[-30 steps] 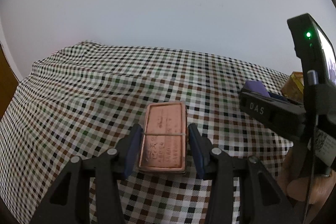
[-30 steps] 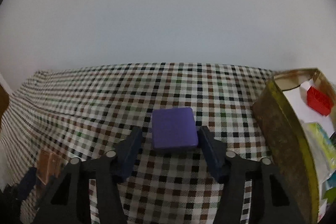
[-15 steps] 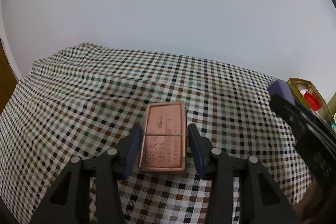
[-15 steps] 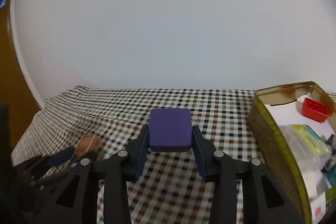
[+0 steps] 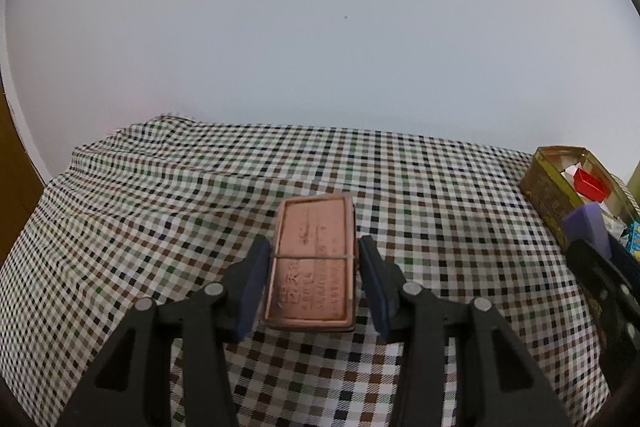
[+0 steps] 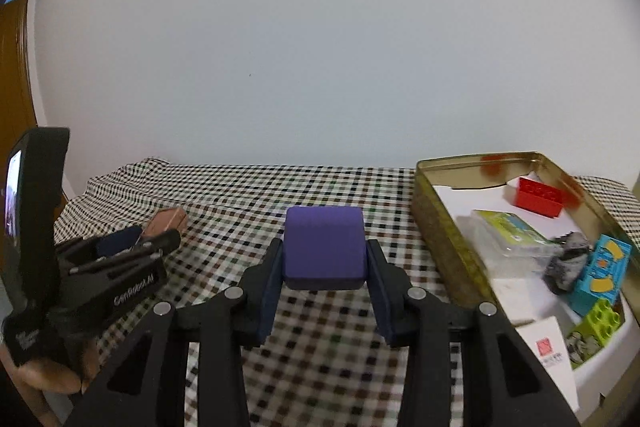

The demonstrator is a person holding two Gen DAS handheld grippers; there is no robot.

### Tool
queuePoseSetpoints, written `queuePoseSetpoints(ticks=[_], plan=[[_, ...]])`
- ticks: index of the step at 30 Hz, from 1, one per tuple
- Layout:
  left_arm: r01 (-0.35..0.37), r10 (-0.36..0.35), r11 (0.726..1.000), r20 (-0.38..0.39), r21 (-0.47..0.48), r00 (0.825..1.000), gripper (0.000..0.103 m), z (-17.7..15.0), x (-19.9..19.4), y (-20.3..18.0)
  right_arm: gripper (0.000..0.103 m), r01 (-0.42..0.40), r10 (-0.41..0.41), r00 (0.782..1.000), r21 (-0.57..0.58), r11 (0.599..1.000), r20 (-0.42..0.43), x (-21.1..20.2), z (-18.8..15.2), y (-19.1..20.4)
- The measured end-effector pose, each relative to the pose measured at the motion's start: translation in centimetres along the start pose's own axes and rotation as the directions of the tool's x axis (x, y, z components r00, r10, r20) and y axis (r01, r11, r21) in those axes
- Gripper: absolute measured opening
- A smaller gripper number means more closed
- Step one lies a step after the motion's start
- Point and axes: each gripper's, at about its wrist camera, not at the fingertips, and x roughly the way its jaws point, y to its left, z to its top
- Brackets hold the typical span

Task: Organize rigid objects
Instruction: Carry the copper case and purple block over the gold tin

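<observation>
- Right wrist view, table [image 6: 328, 187]: spread with a checked cloth that runs from the near edge back to the pale wall at 12 o'clock.
- Tin box [image 6: 440, 223]: gold, lid off, at 3 o'clock of the right tongs. It already holds a red brick [image 6: 538, 195], a blue block [image 6: 604, 273], a green brick [image 6: 598, 319] and some packets.
- Left tongs [image 5: 314, 279]: pads close on either side of the copper tin [image 5: 314, 267]. The right-hand pad seems to stand a hair off, so I cannot tell whether they grip. The tin's long axis runs 6 to 12, along the fingers.
- Right tongs [image 6: 325, 267]: clamped on the purple block [image 6: 325, 247], which appears carried above the cloth.
- Deciding relation: the tin box lies just beside the right tongs at 3 o'clock and well apart from the left, so the right hand is nearer. By my judgement, the purple block goes in first.
</observation>
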Motion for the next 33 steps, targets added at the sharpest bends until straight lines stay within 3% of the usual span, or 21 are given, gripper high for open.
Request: queuePoseSetpoints(ticks=[11,33], plan=[[-0.049,0.049,0.999,0.028,-0.014,0.998,0.044,-0.2,-1.5,-0.6,0.043,0.007,-0.006,1.000,-0.035,0.999,0.022,-0.6,-0.2,0.2],[-0.060,0.062,0.997,0.045,-0.041,0.997,0.044,-1.6,-3.8,-3.1,0.043,0.012,-0.009,0.998,-0.049,0.999,0.059,-1.9,-0.3,0.7]])
